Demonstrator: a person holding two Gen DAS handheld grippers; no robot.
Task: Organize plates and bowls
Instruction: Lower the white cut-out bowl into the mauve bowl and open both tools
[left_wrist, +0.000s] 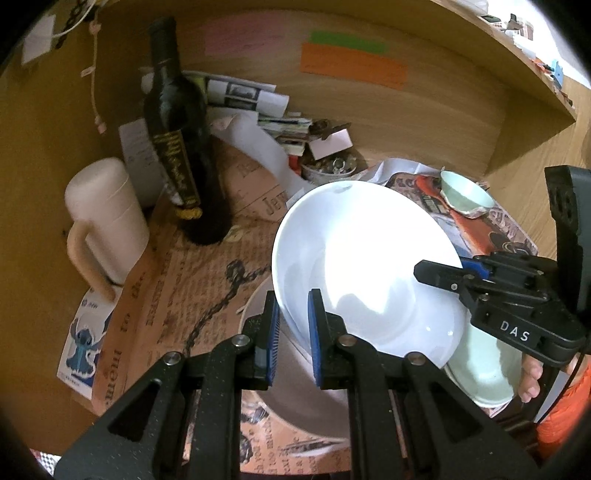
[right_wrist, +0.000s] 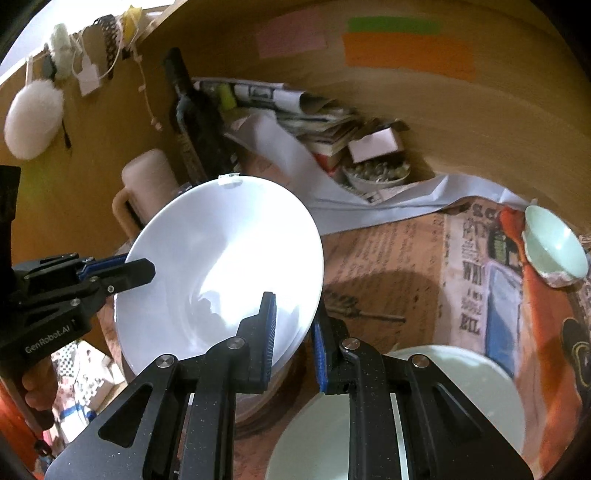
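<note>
1. Here, a white plate (left_wrist: 365, 266) is held tilted above the table, gripped at two opposite points of its rim.
2. Left gripper (left_wrist: 293, 332): jaws clamped on the plate's near-left rim, one blue pad on each face.
3. Right gripper (right_wrist: 293, 339): jaws clamped on the plate's near-right rim; a hand (left_wrist: 530, 380) holds its handle.
4. Directly below the raised plate sits a beige bowl (left_wrist: 295, 398), only partly visible.
5. A pale green plate (right_wrist: 454, 398) lies flat on the newspaper-print cover (right_wrist: 388, 266), just right of the beige bowl.
6. A small pale green bowl (right_wrist: 554, 247) rests at the far right, well apart from the plates.
7. On the far left stand a dark bottle (left_wrist: 177, 147) and a cream mug (left_wrist: 107, 221); papers (right_wrist: 317, 110) are heaped against the wooden back wall.
</note>
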